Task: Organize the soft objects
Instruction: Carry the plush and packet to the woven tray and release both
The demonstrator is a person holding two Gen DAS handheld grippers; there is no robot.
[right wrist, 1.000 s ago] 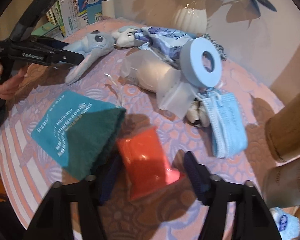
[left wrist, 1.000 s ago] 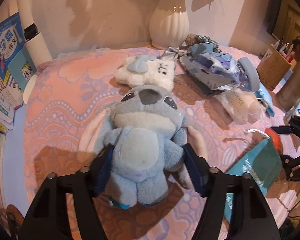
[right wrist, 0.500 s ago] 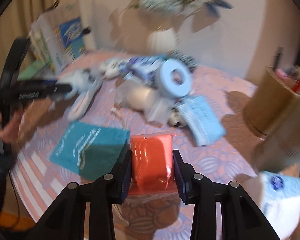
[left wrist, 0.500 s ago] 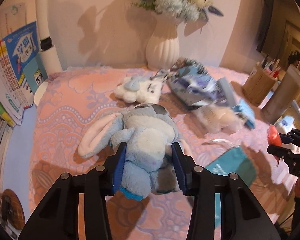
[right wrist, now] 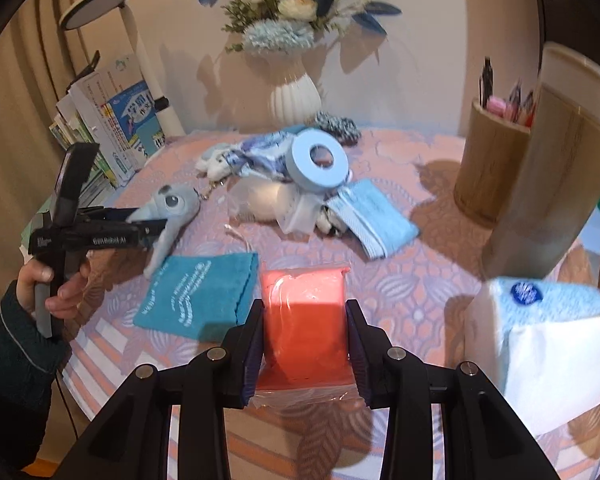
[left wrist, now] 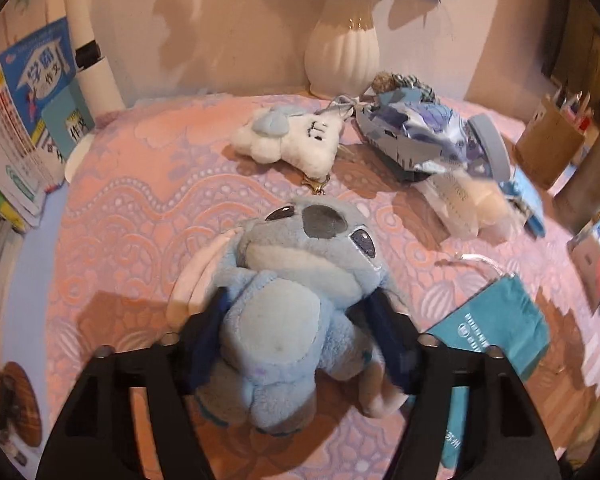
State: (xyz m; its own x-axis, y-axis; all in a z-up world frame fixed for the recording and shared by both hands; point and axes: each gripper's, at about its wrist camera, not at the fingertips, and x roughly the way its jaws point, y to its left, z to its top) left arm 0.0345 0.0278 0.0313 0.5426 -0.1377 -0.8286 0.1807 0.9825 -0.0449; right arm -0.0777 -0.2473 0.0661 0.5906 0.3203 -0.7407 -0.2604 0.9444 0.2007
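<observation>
Your left gripper (left wrist: 300, 328) has the blue plush (left wrist: 296, 296) between its fingers, one pad at each flank of the belly, and the jaws are opening at this moment; whether the pads press the fur you cannot tell for sure, as they look just at its sides. The plush lies on its back on the pink cloth (left wrist: 140, 208), its long axis running away from you: head toward the white vase (left wrist: 342, 54), feet toward your hand, one long ear trailing off to the left. Just beyond its head lies the white plush (left wrist: 292, 142), and the teal pouch (left wrist: 496, 328) sits to the right.

Your right gripper (right wrist: 305, 344) is clamped on the orange pack (right wrist: 304, 316), jaws narrow and both pads pressed flat on its sides. The pack is held above the cloth, its long axis pointing forward along the fingers, the sealed end toward you. From that view the left gripper (right wrist: 148, 226) shows side-on, gripped by your hand (right wrist: 54, 288), with the blue plush (right wrist: 172, 204) at its tip and the teal pouch (right wrist: 196, 292) near it.
</observation>
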